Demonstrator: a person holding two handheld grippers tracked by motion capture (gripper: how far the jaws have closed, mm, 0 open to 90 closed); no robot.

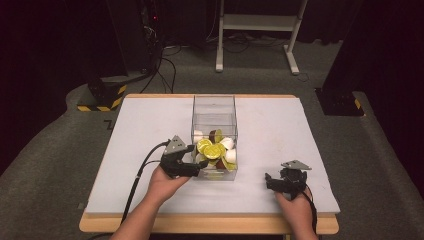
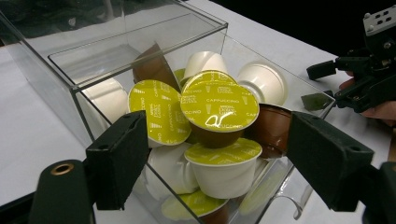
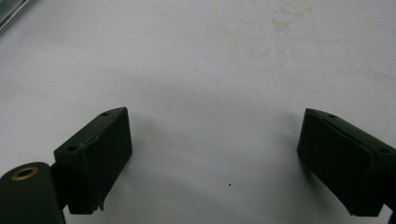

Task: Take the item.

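At clear box (image 1: 214, 116), capsules (image 2: 219, 105), left hand-held gripper (image 2: 219, 163) agape

White table (image 1: 150, 130), clear capsule box (image 1: 214, 107) on it

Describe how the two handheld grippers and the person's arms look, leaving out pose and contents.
Both the left gripper and right gripper are black, each with two blocky, flat-faced jaws and a grey three-cornered plate on top. A brass-coloured ring is set in each one's lower left body. A black cable trails from the left gripper; another runs along the right wrist. The forearms are bare, with no sleeves visible.
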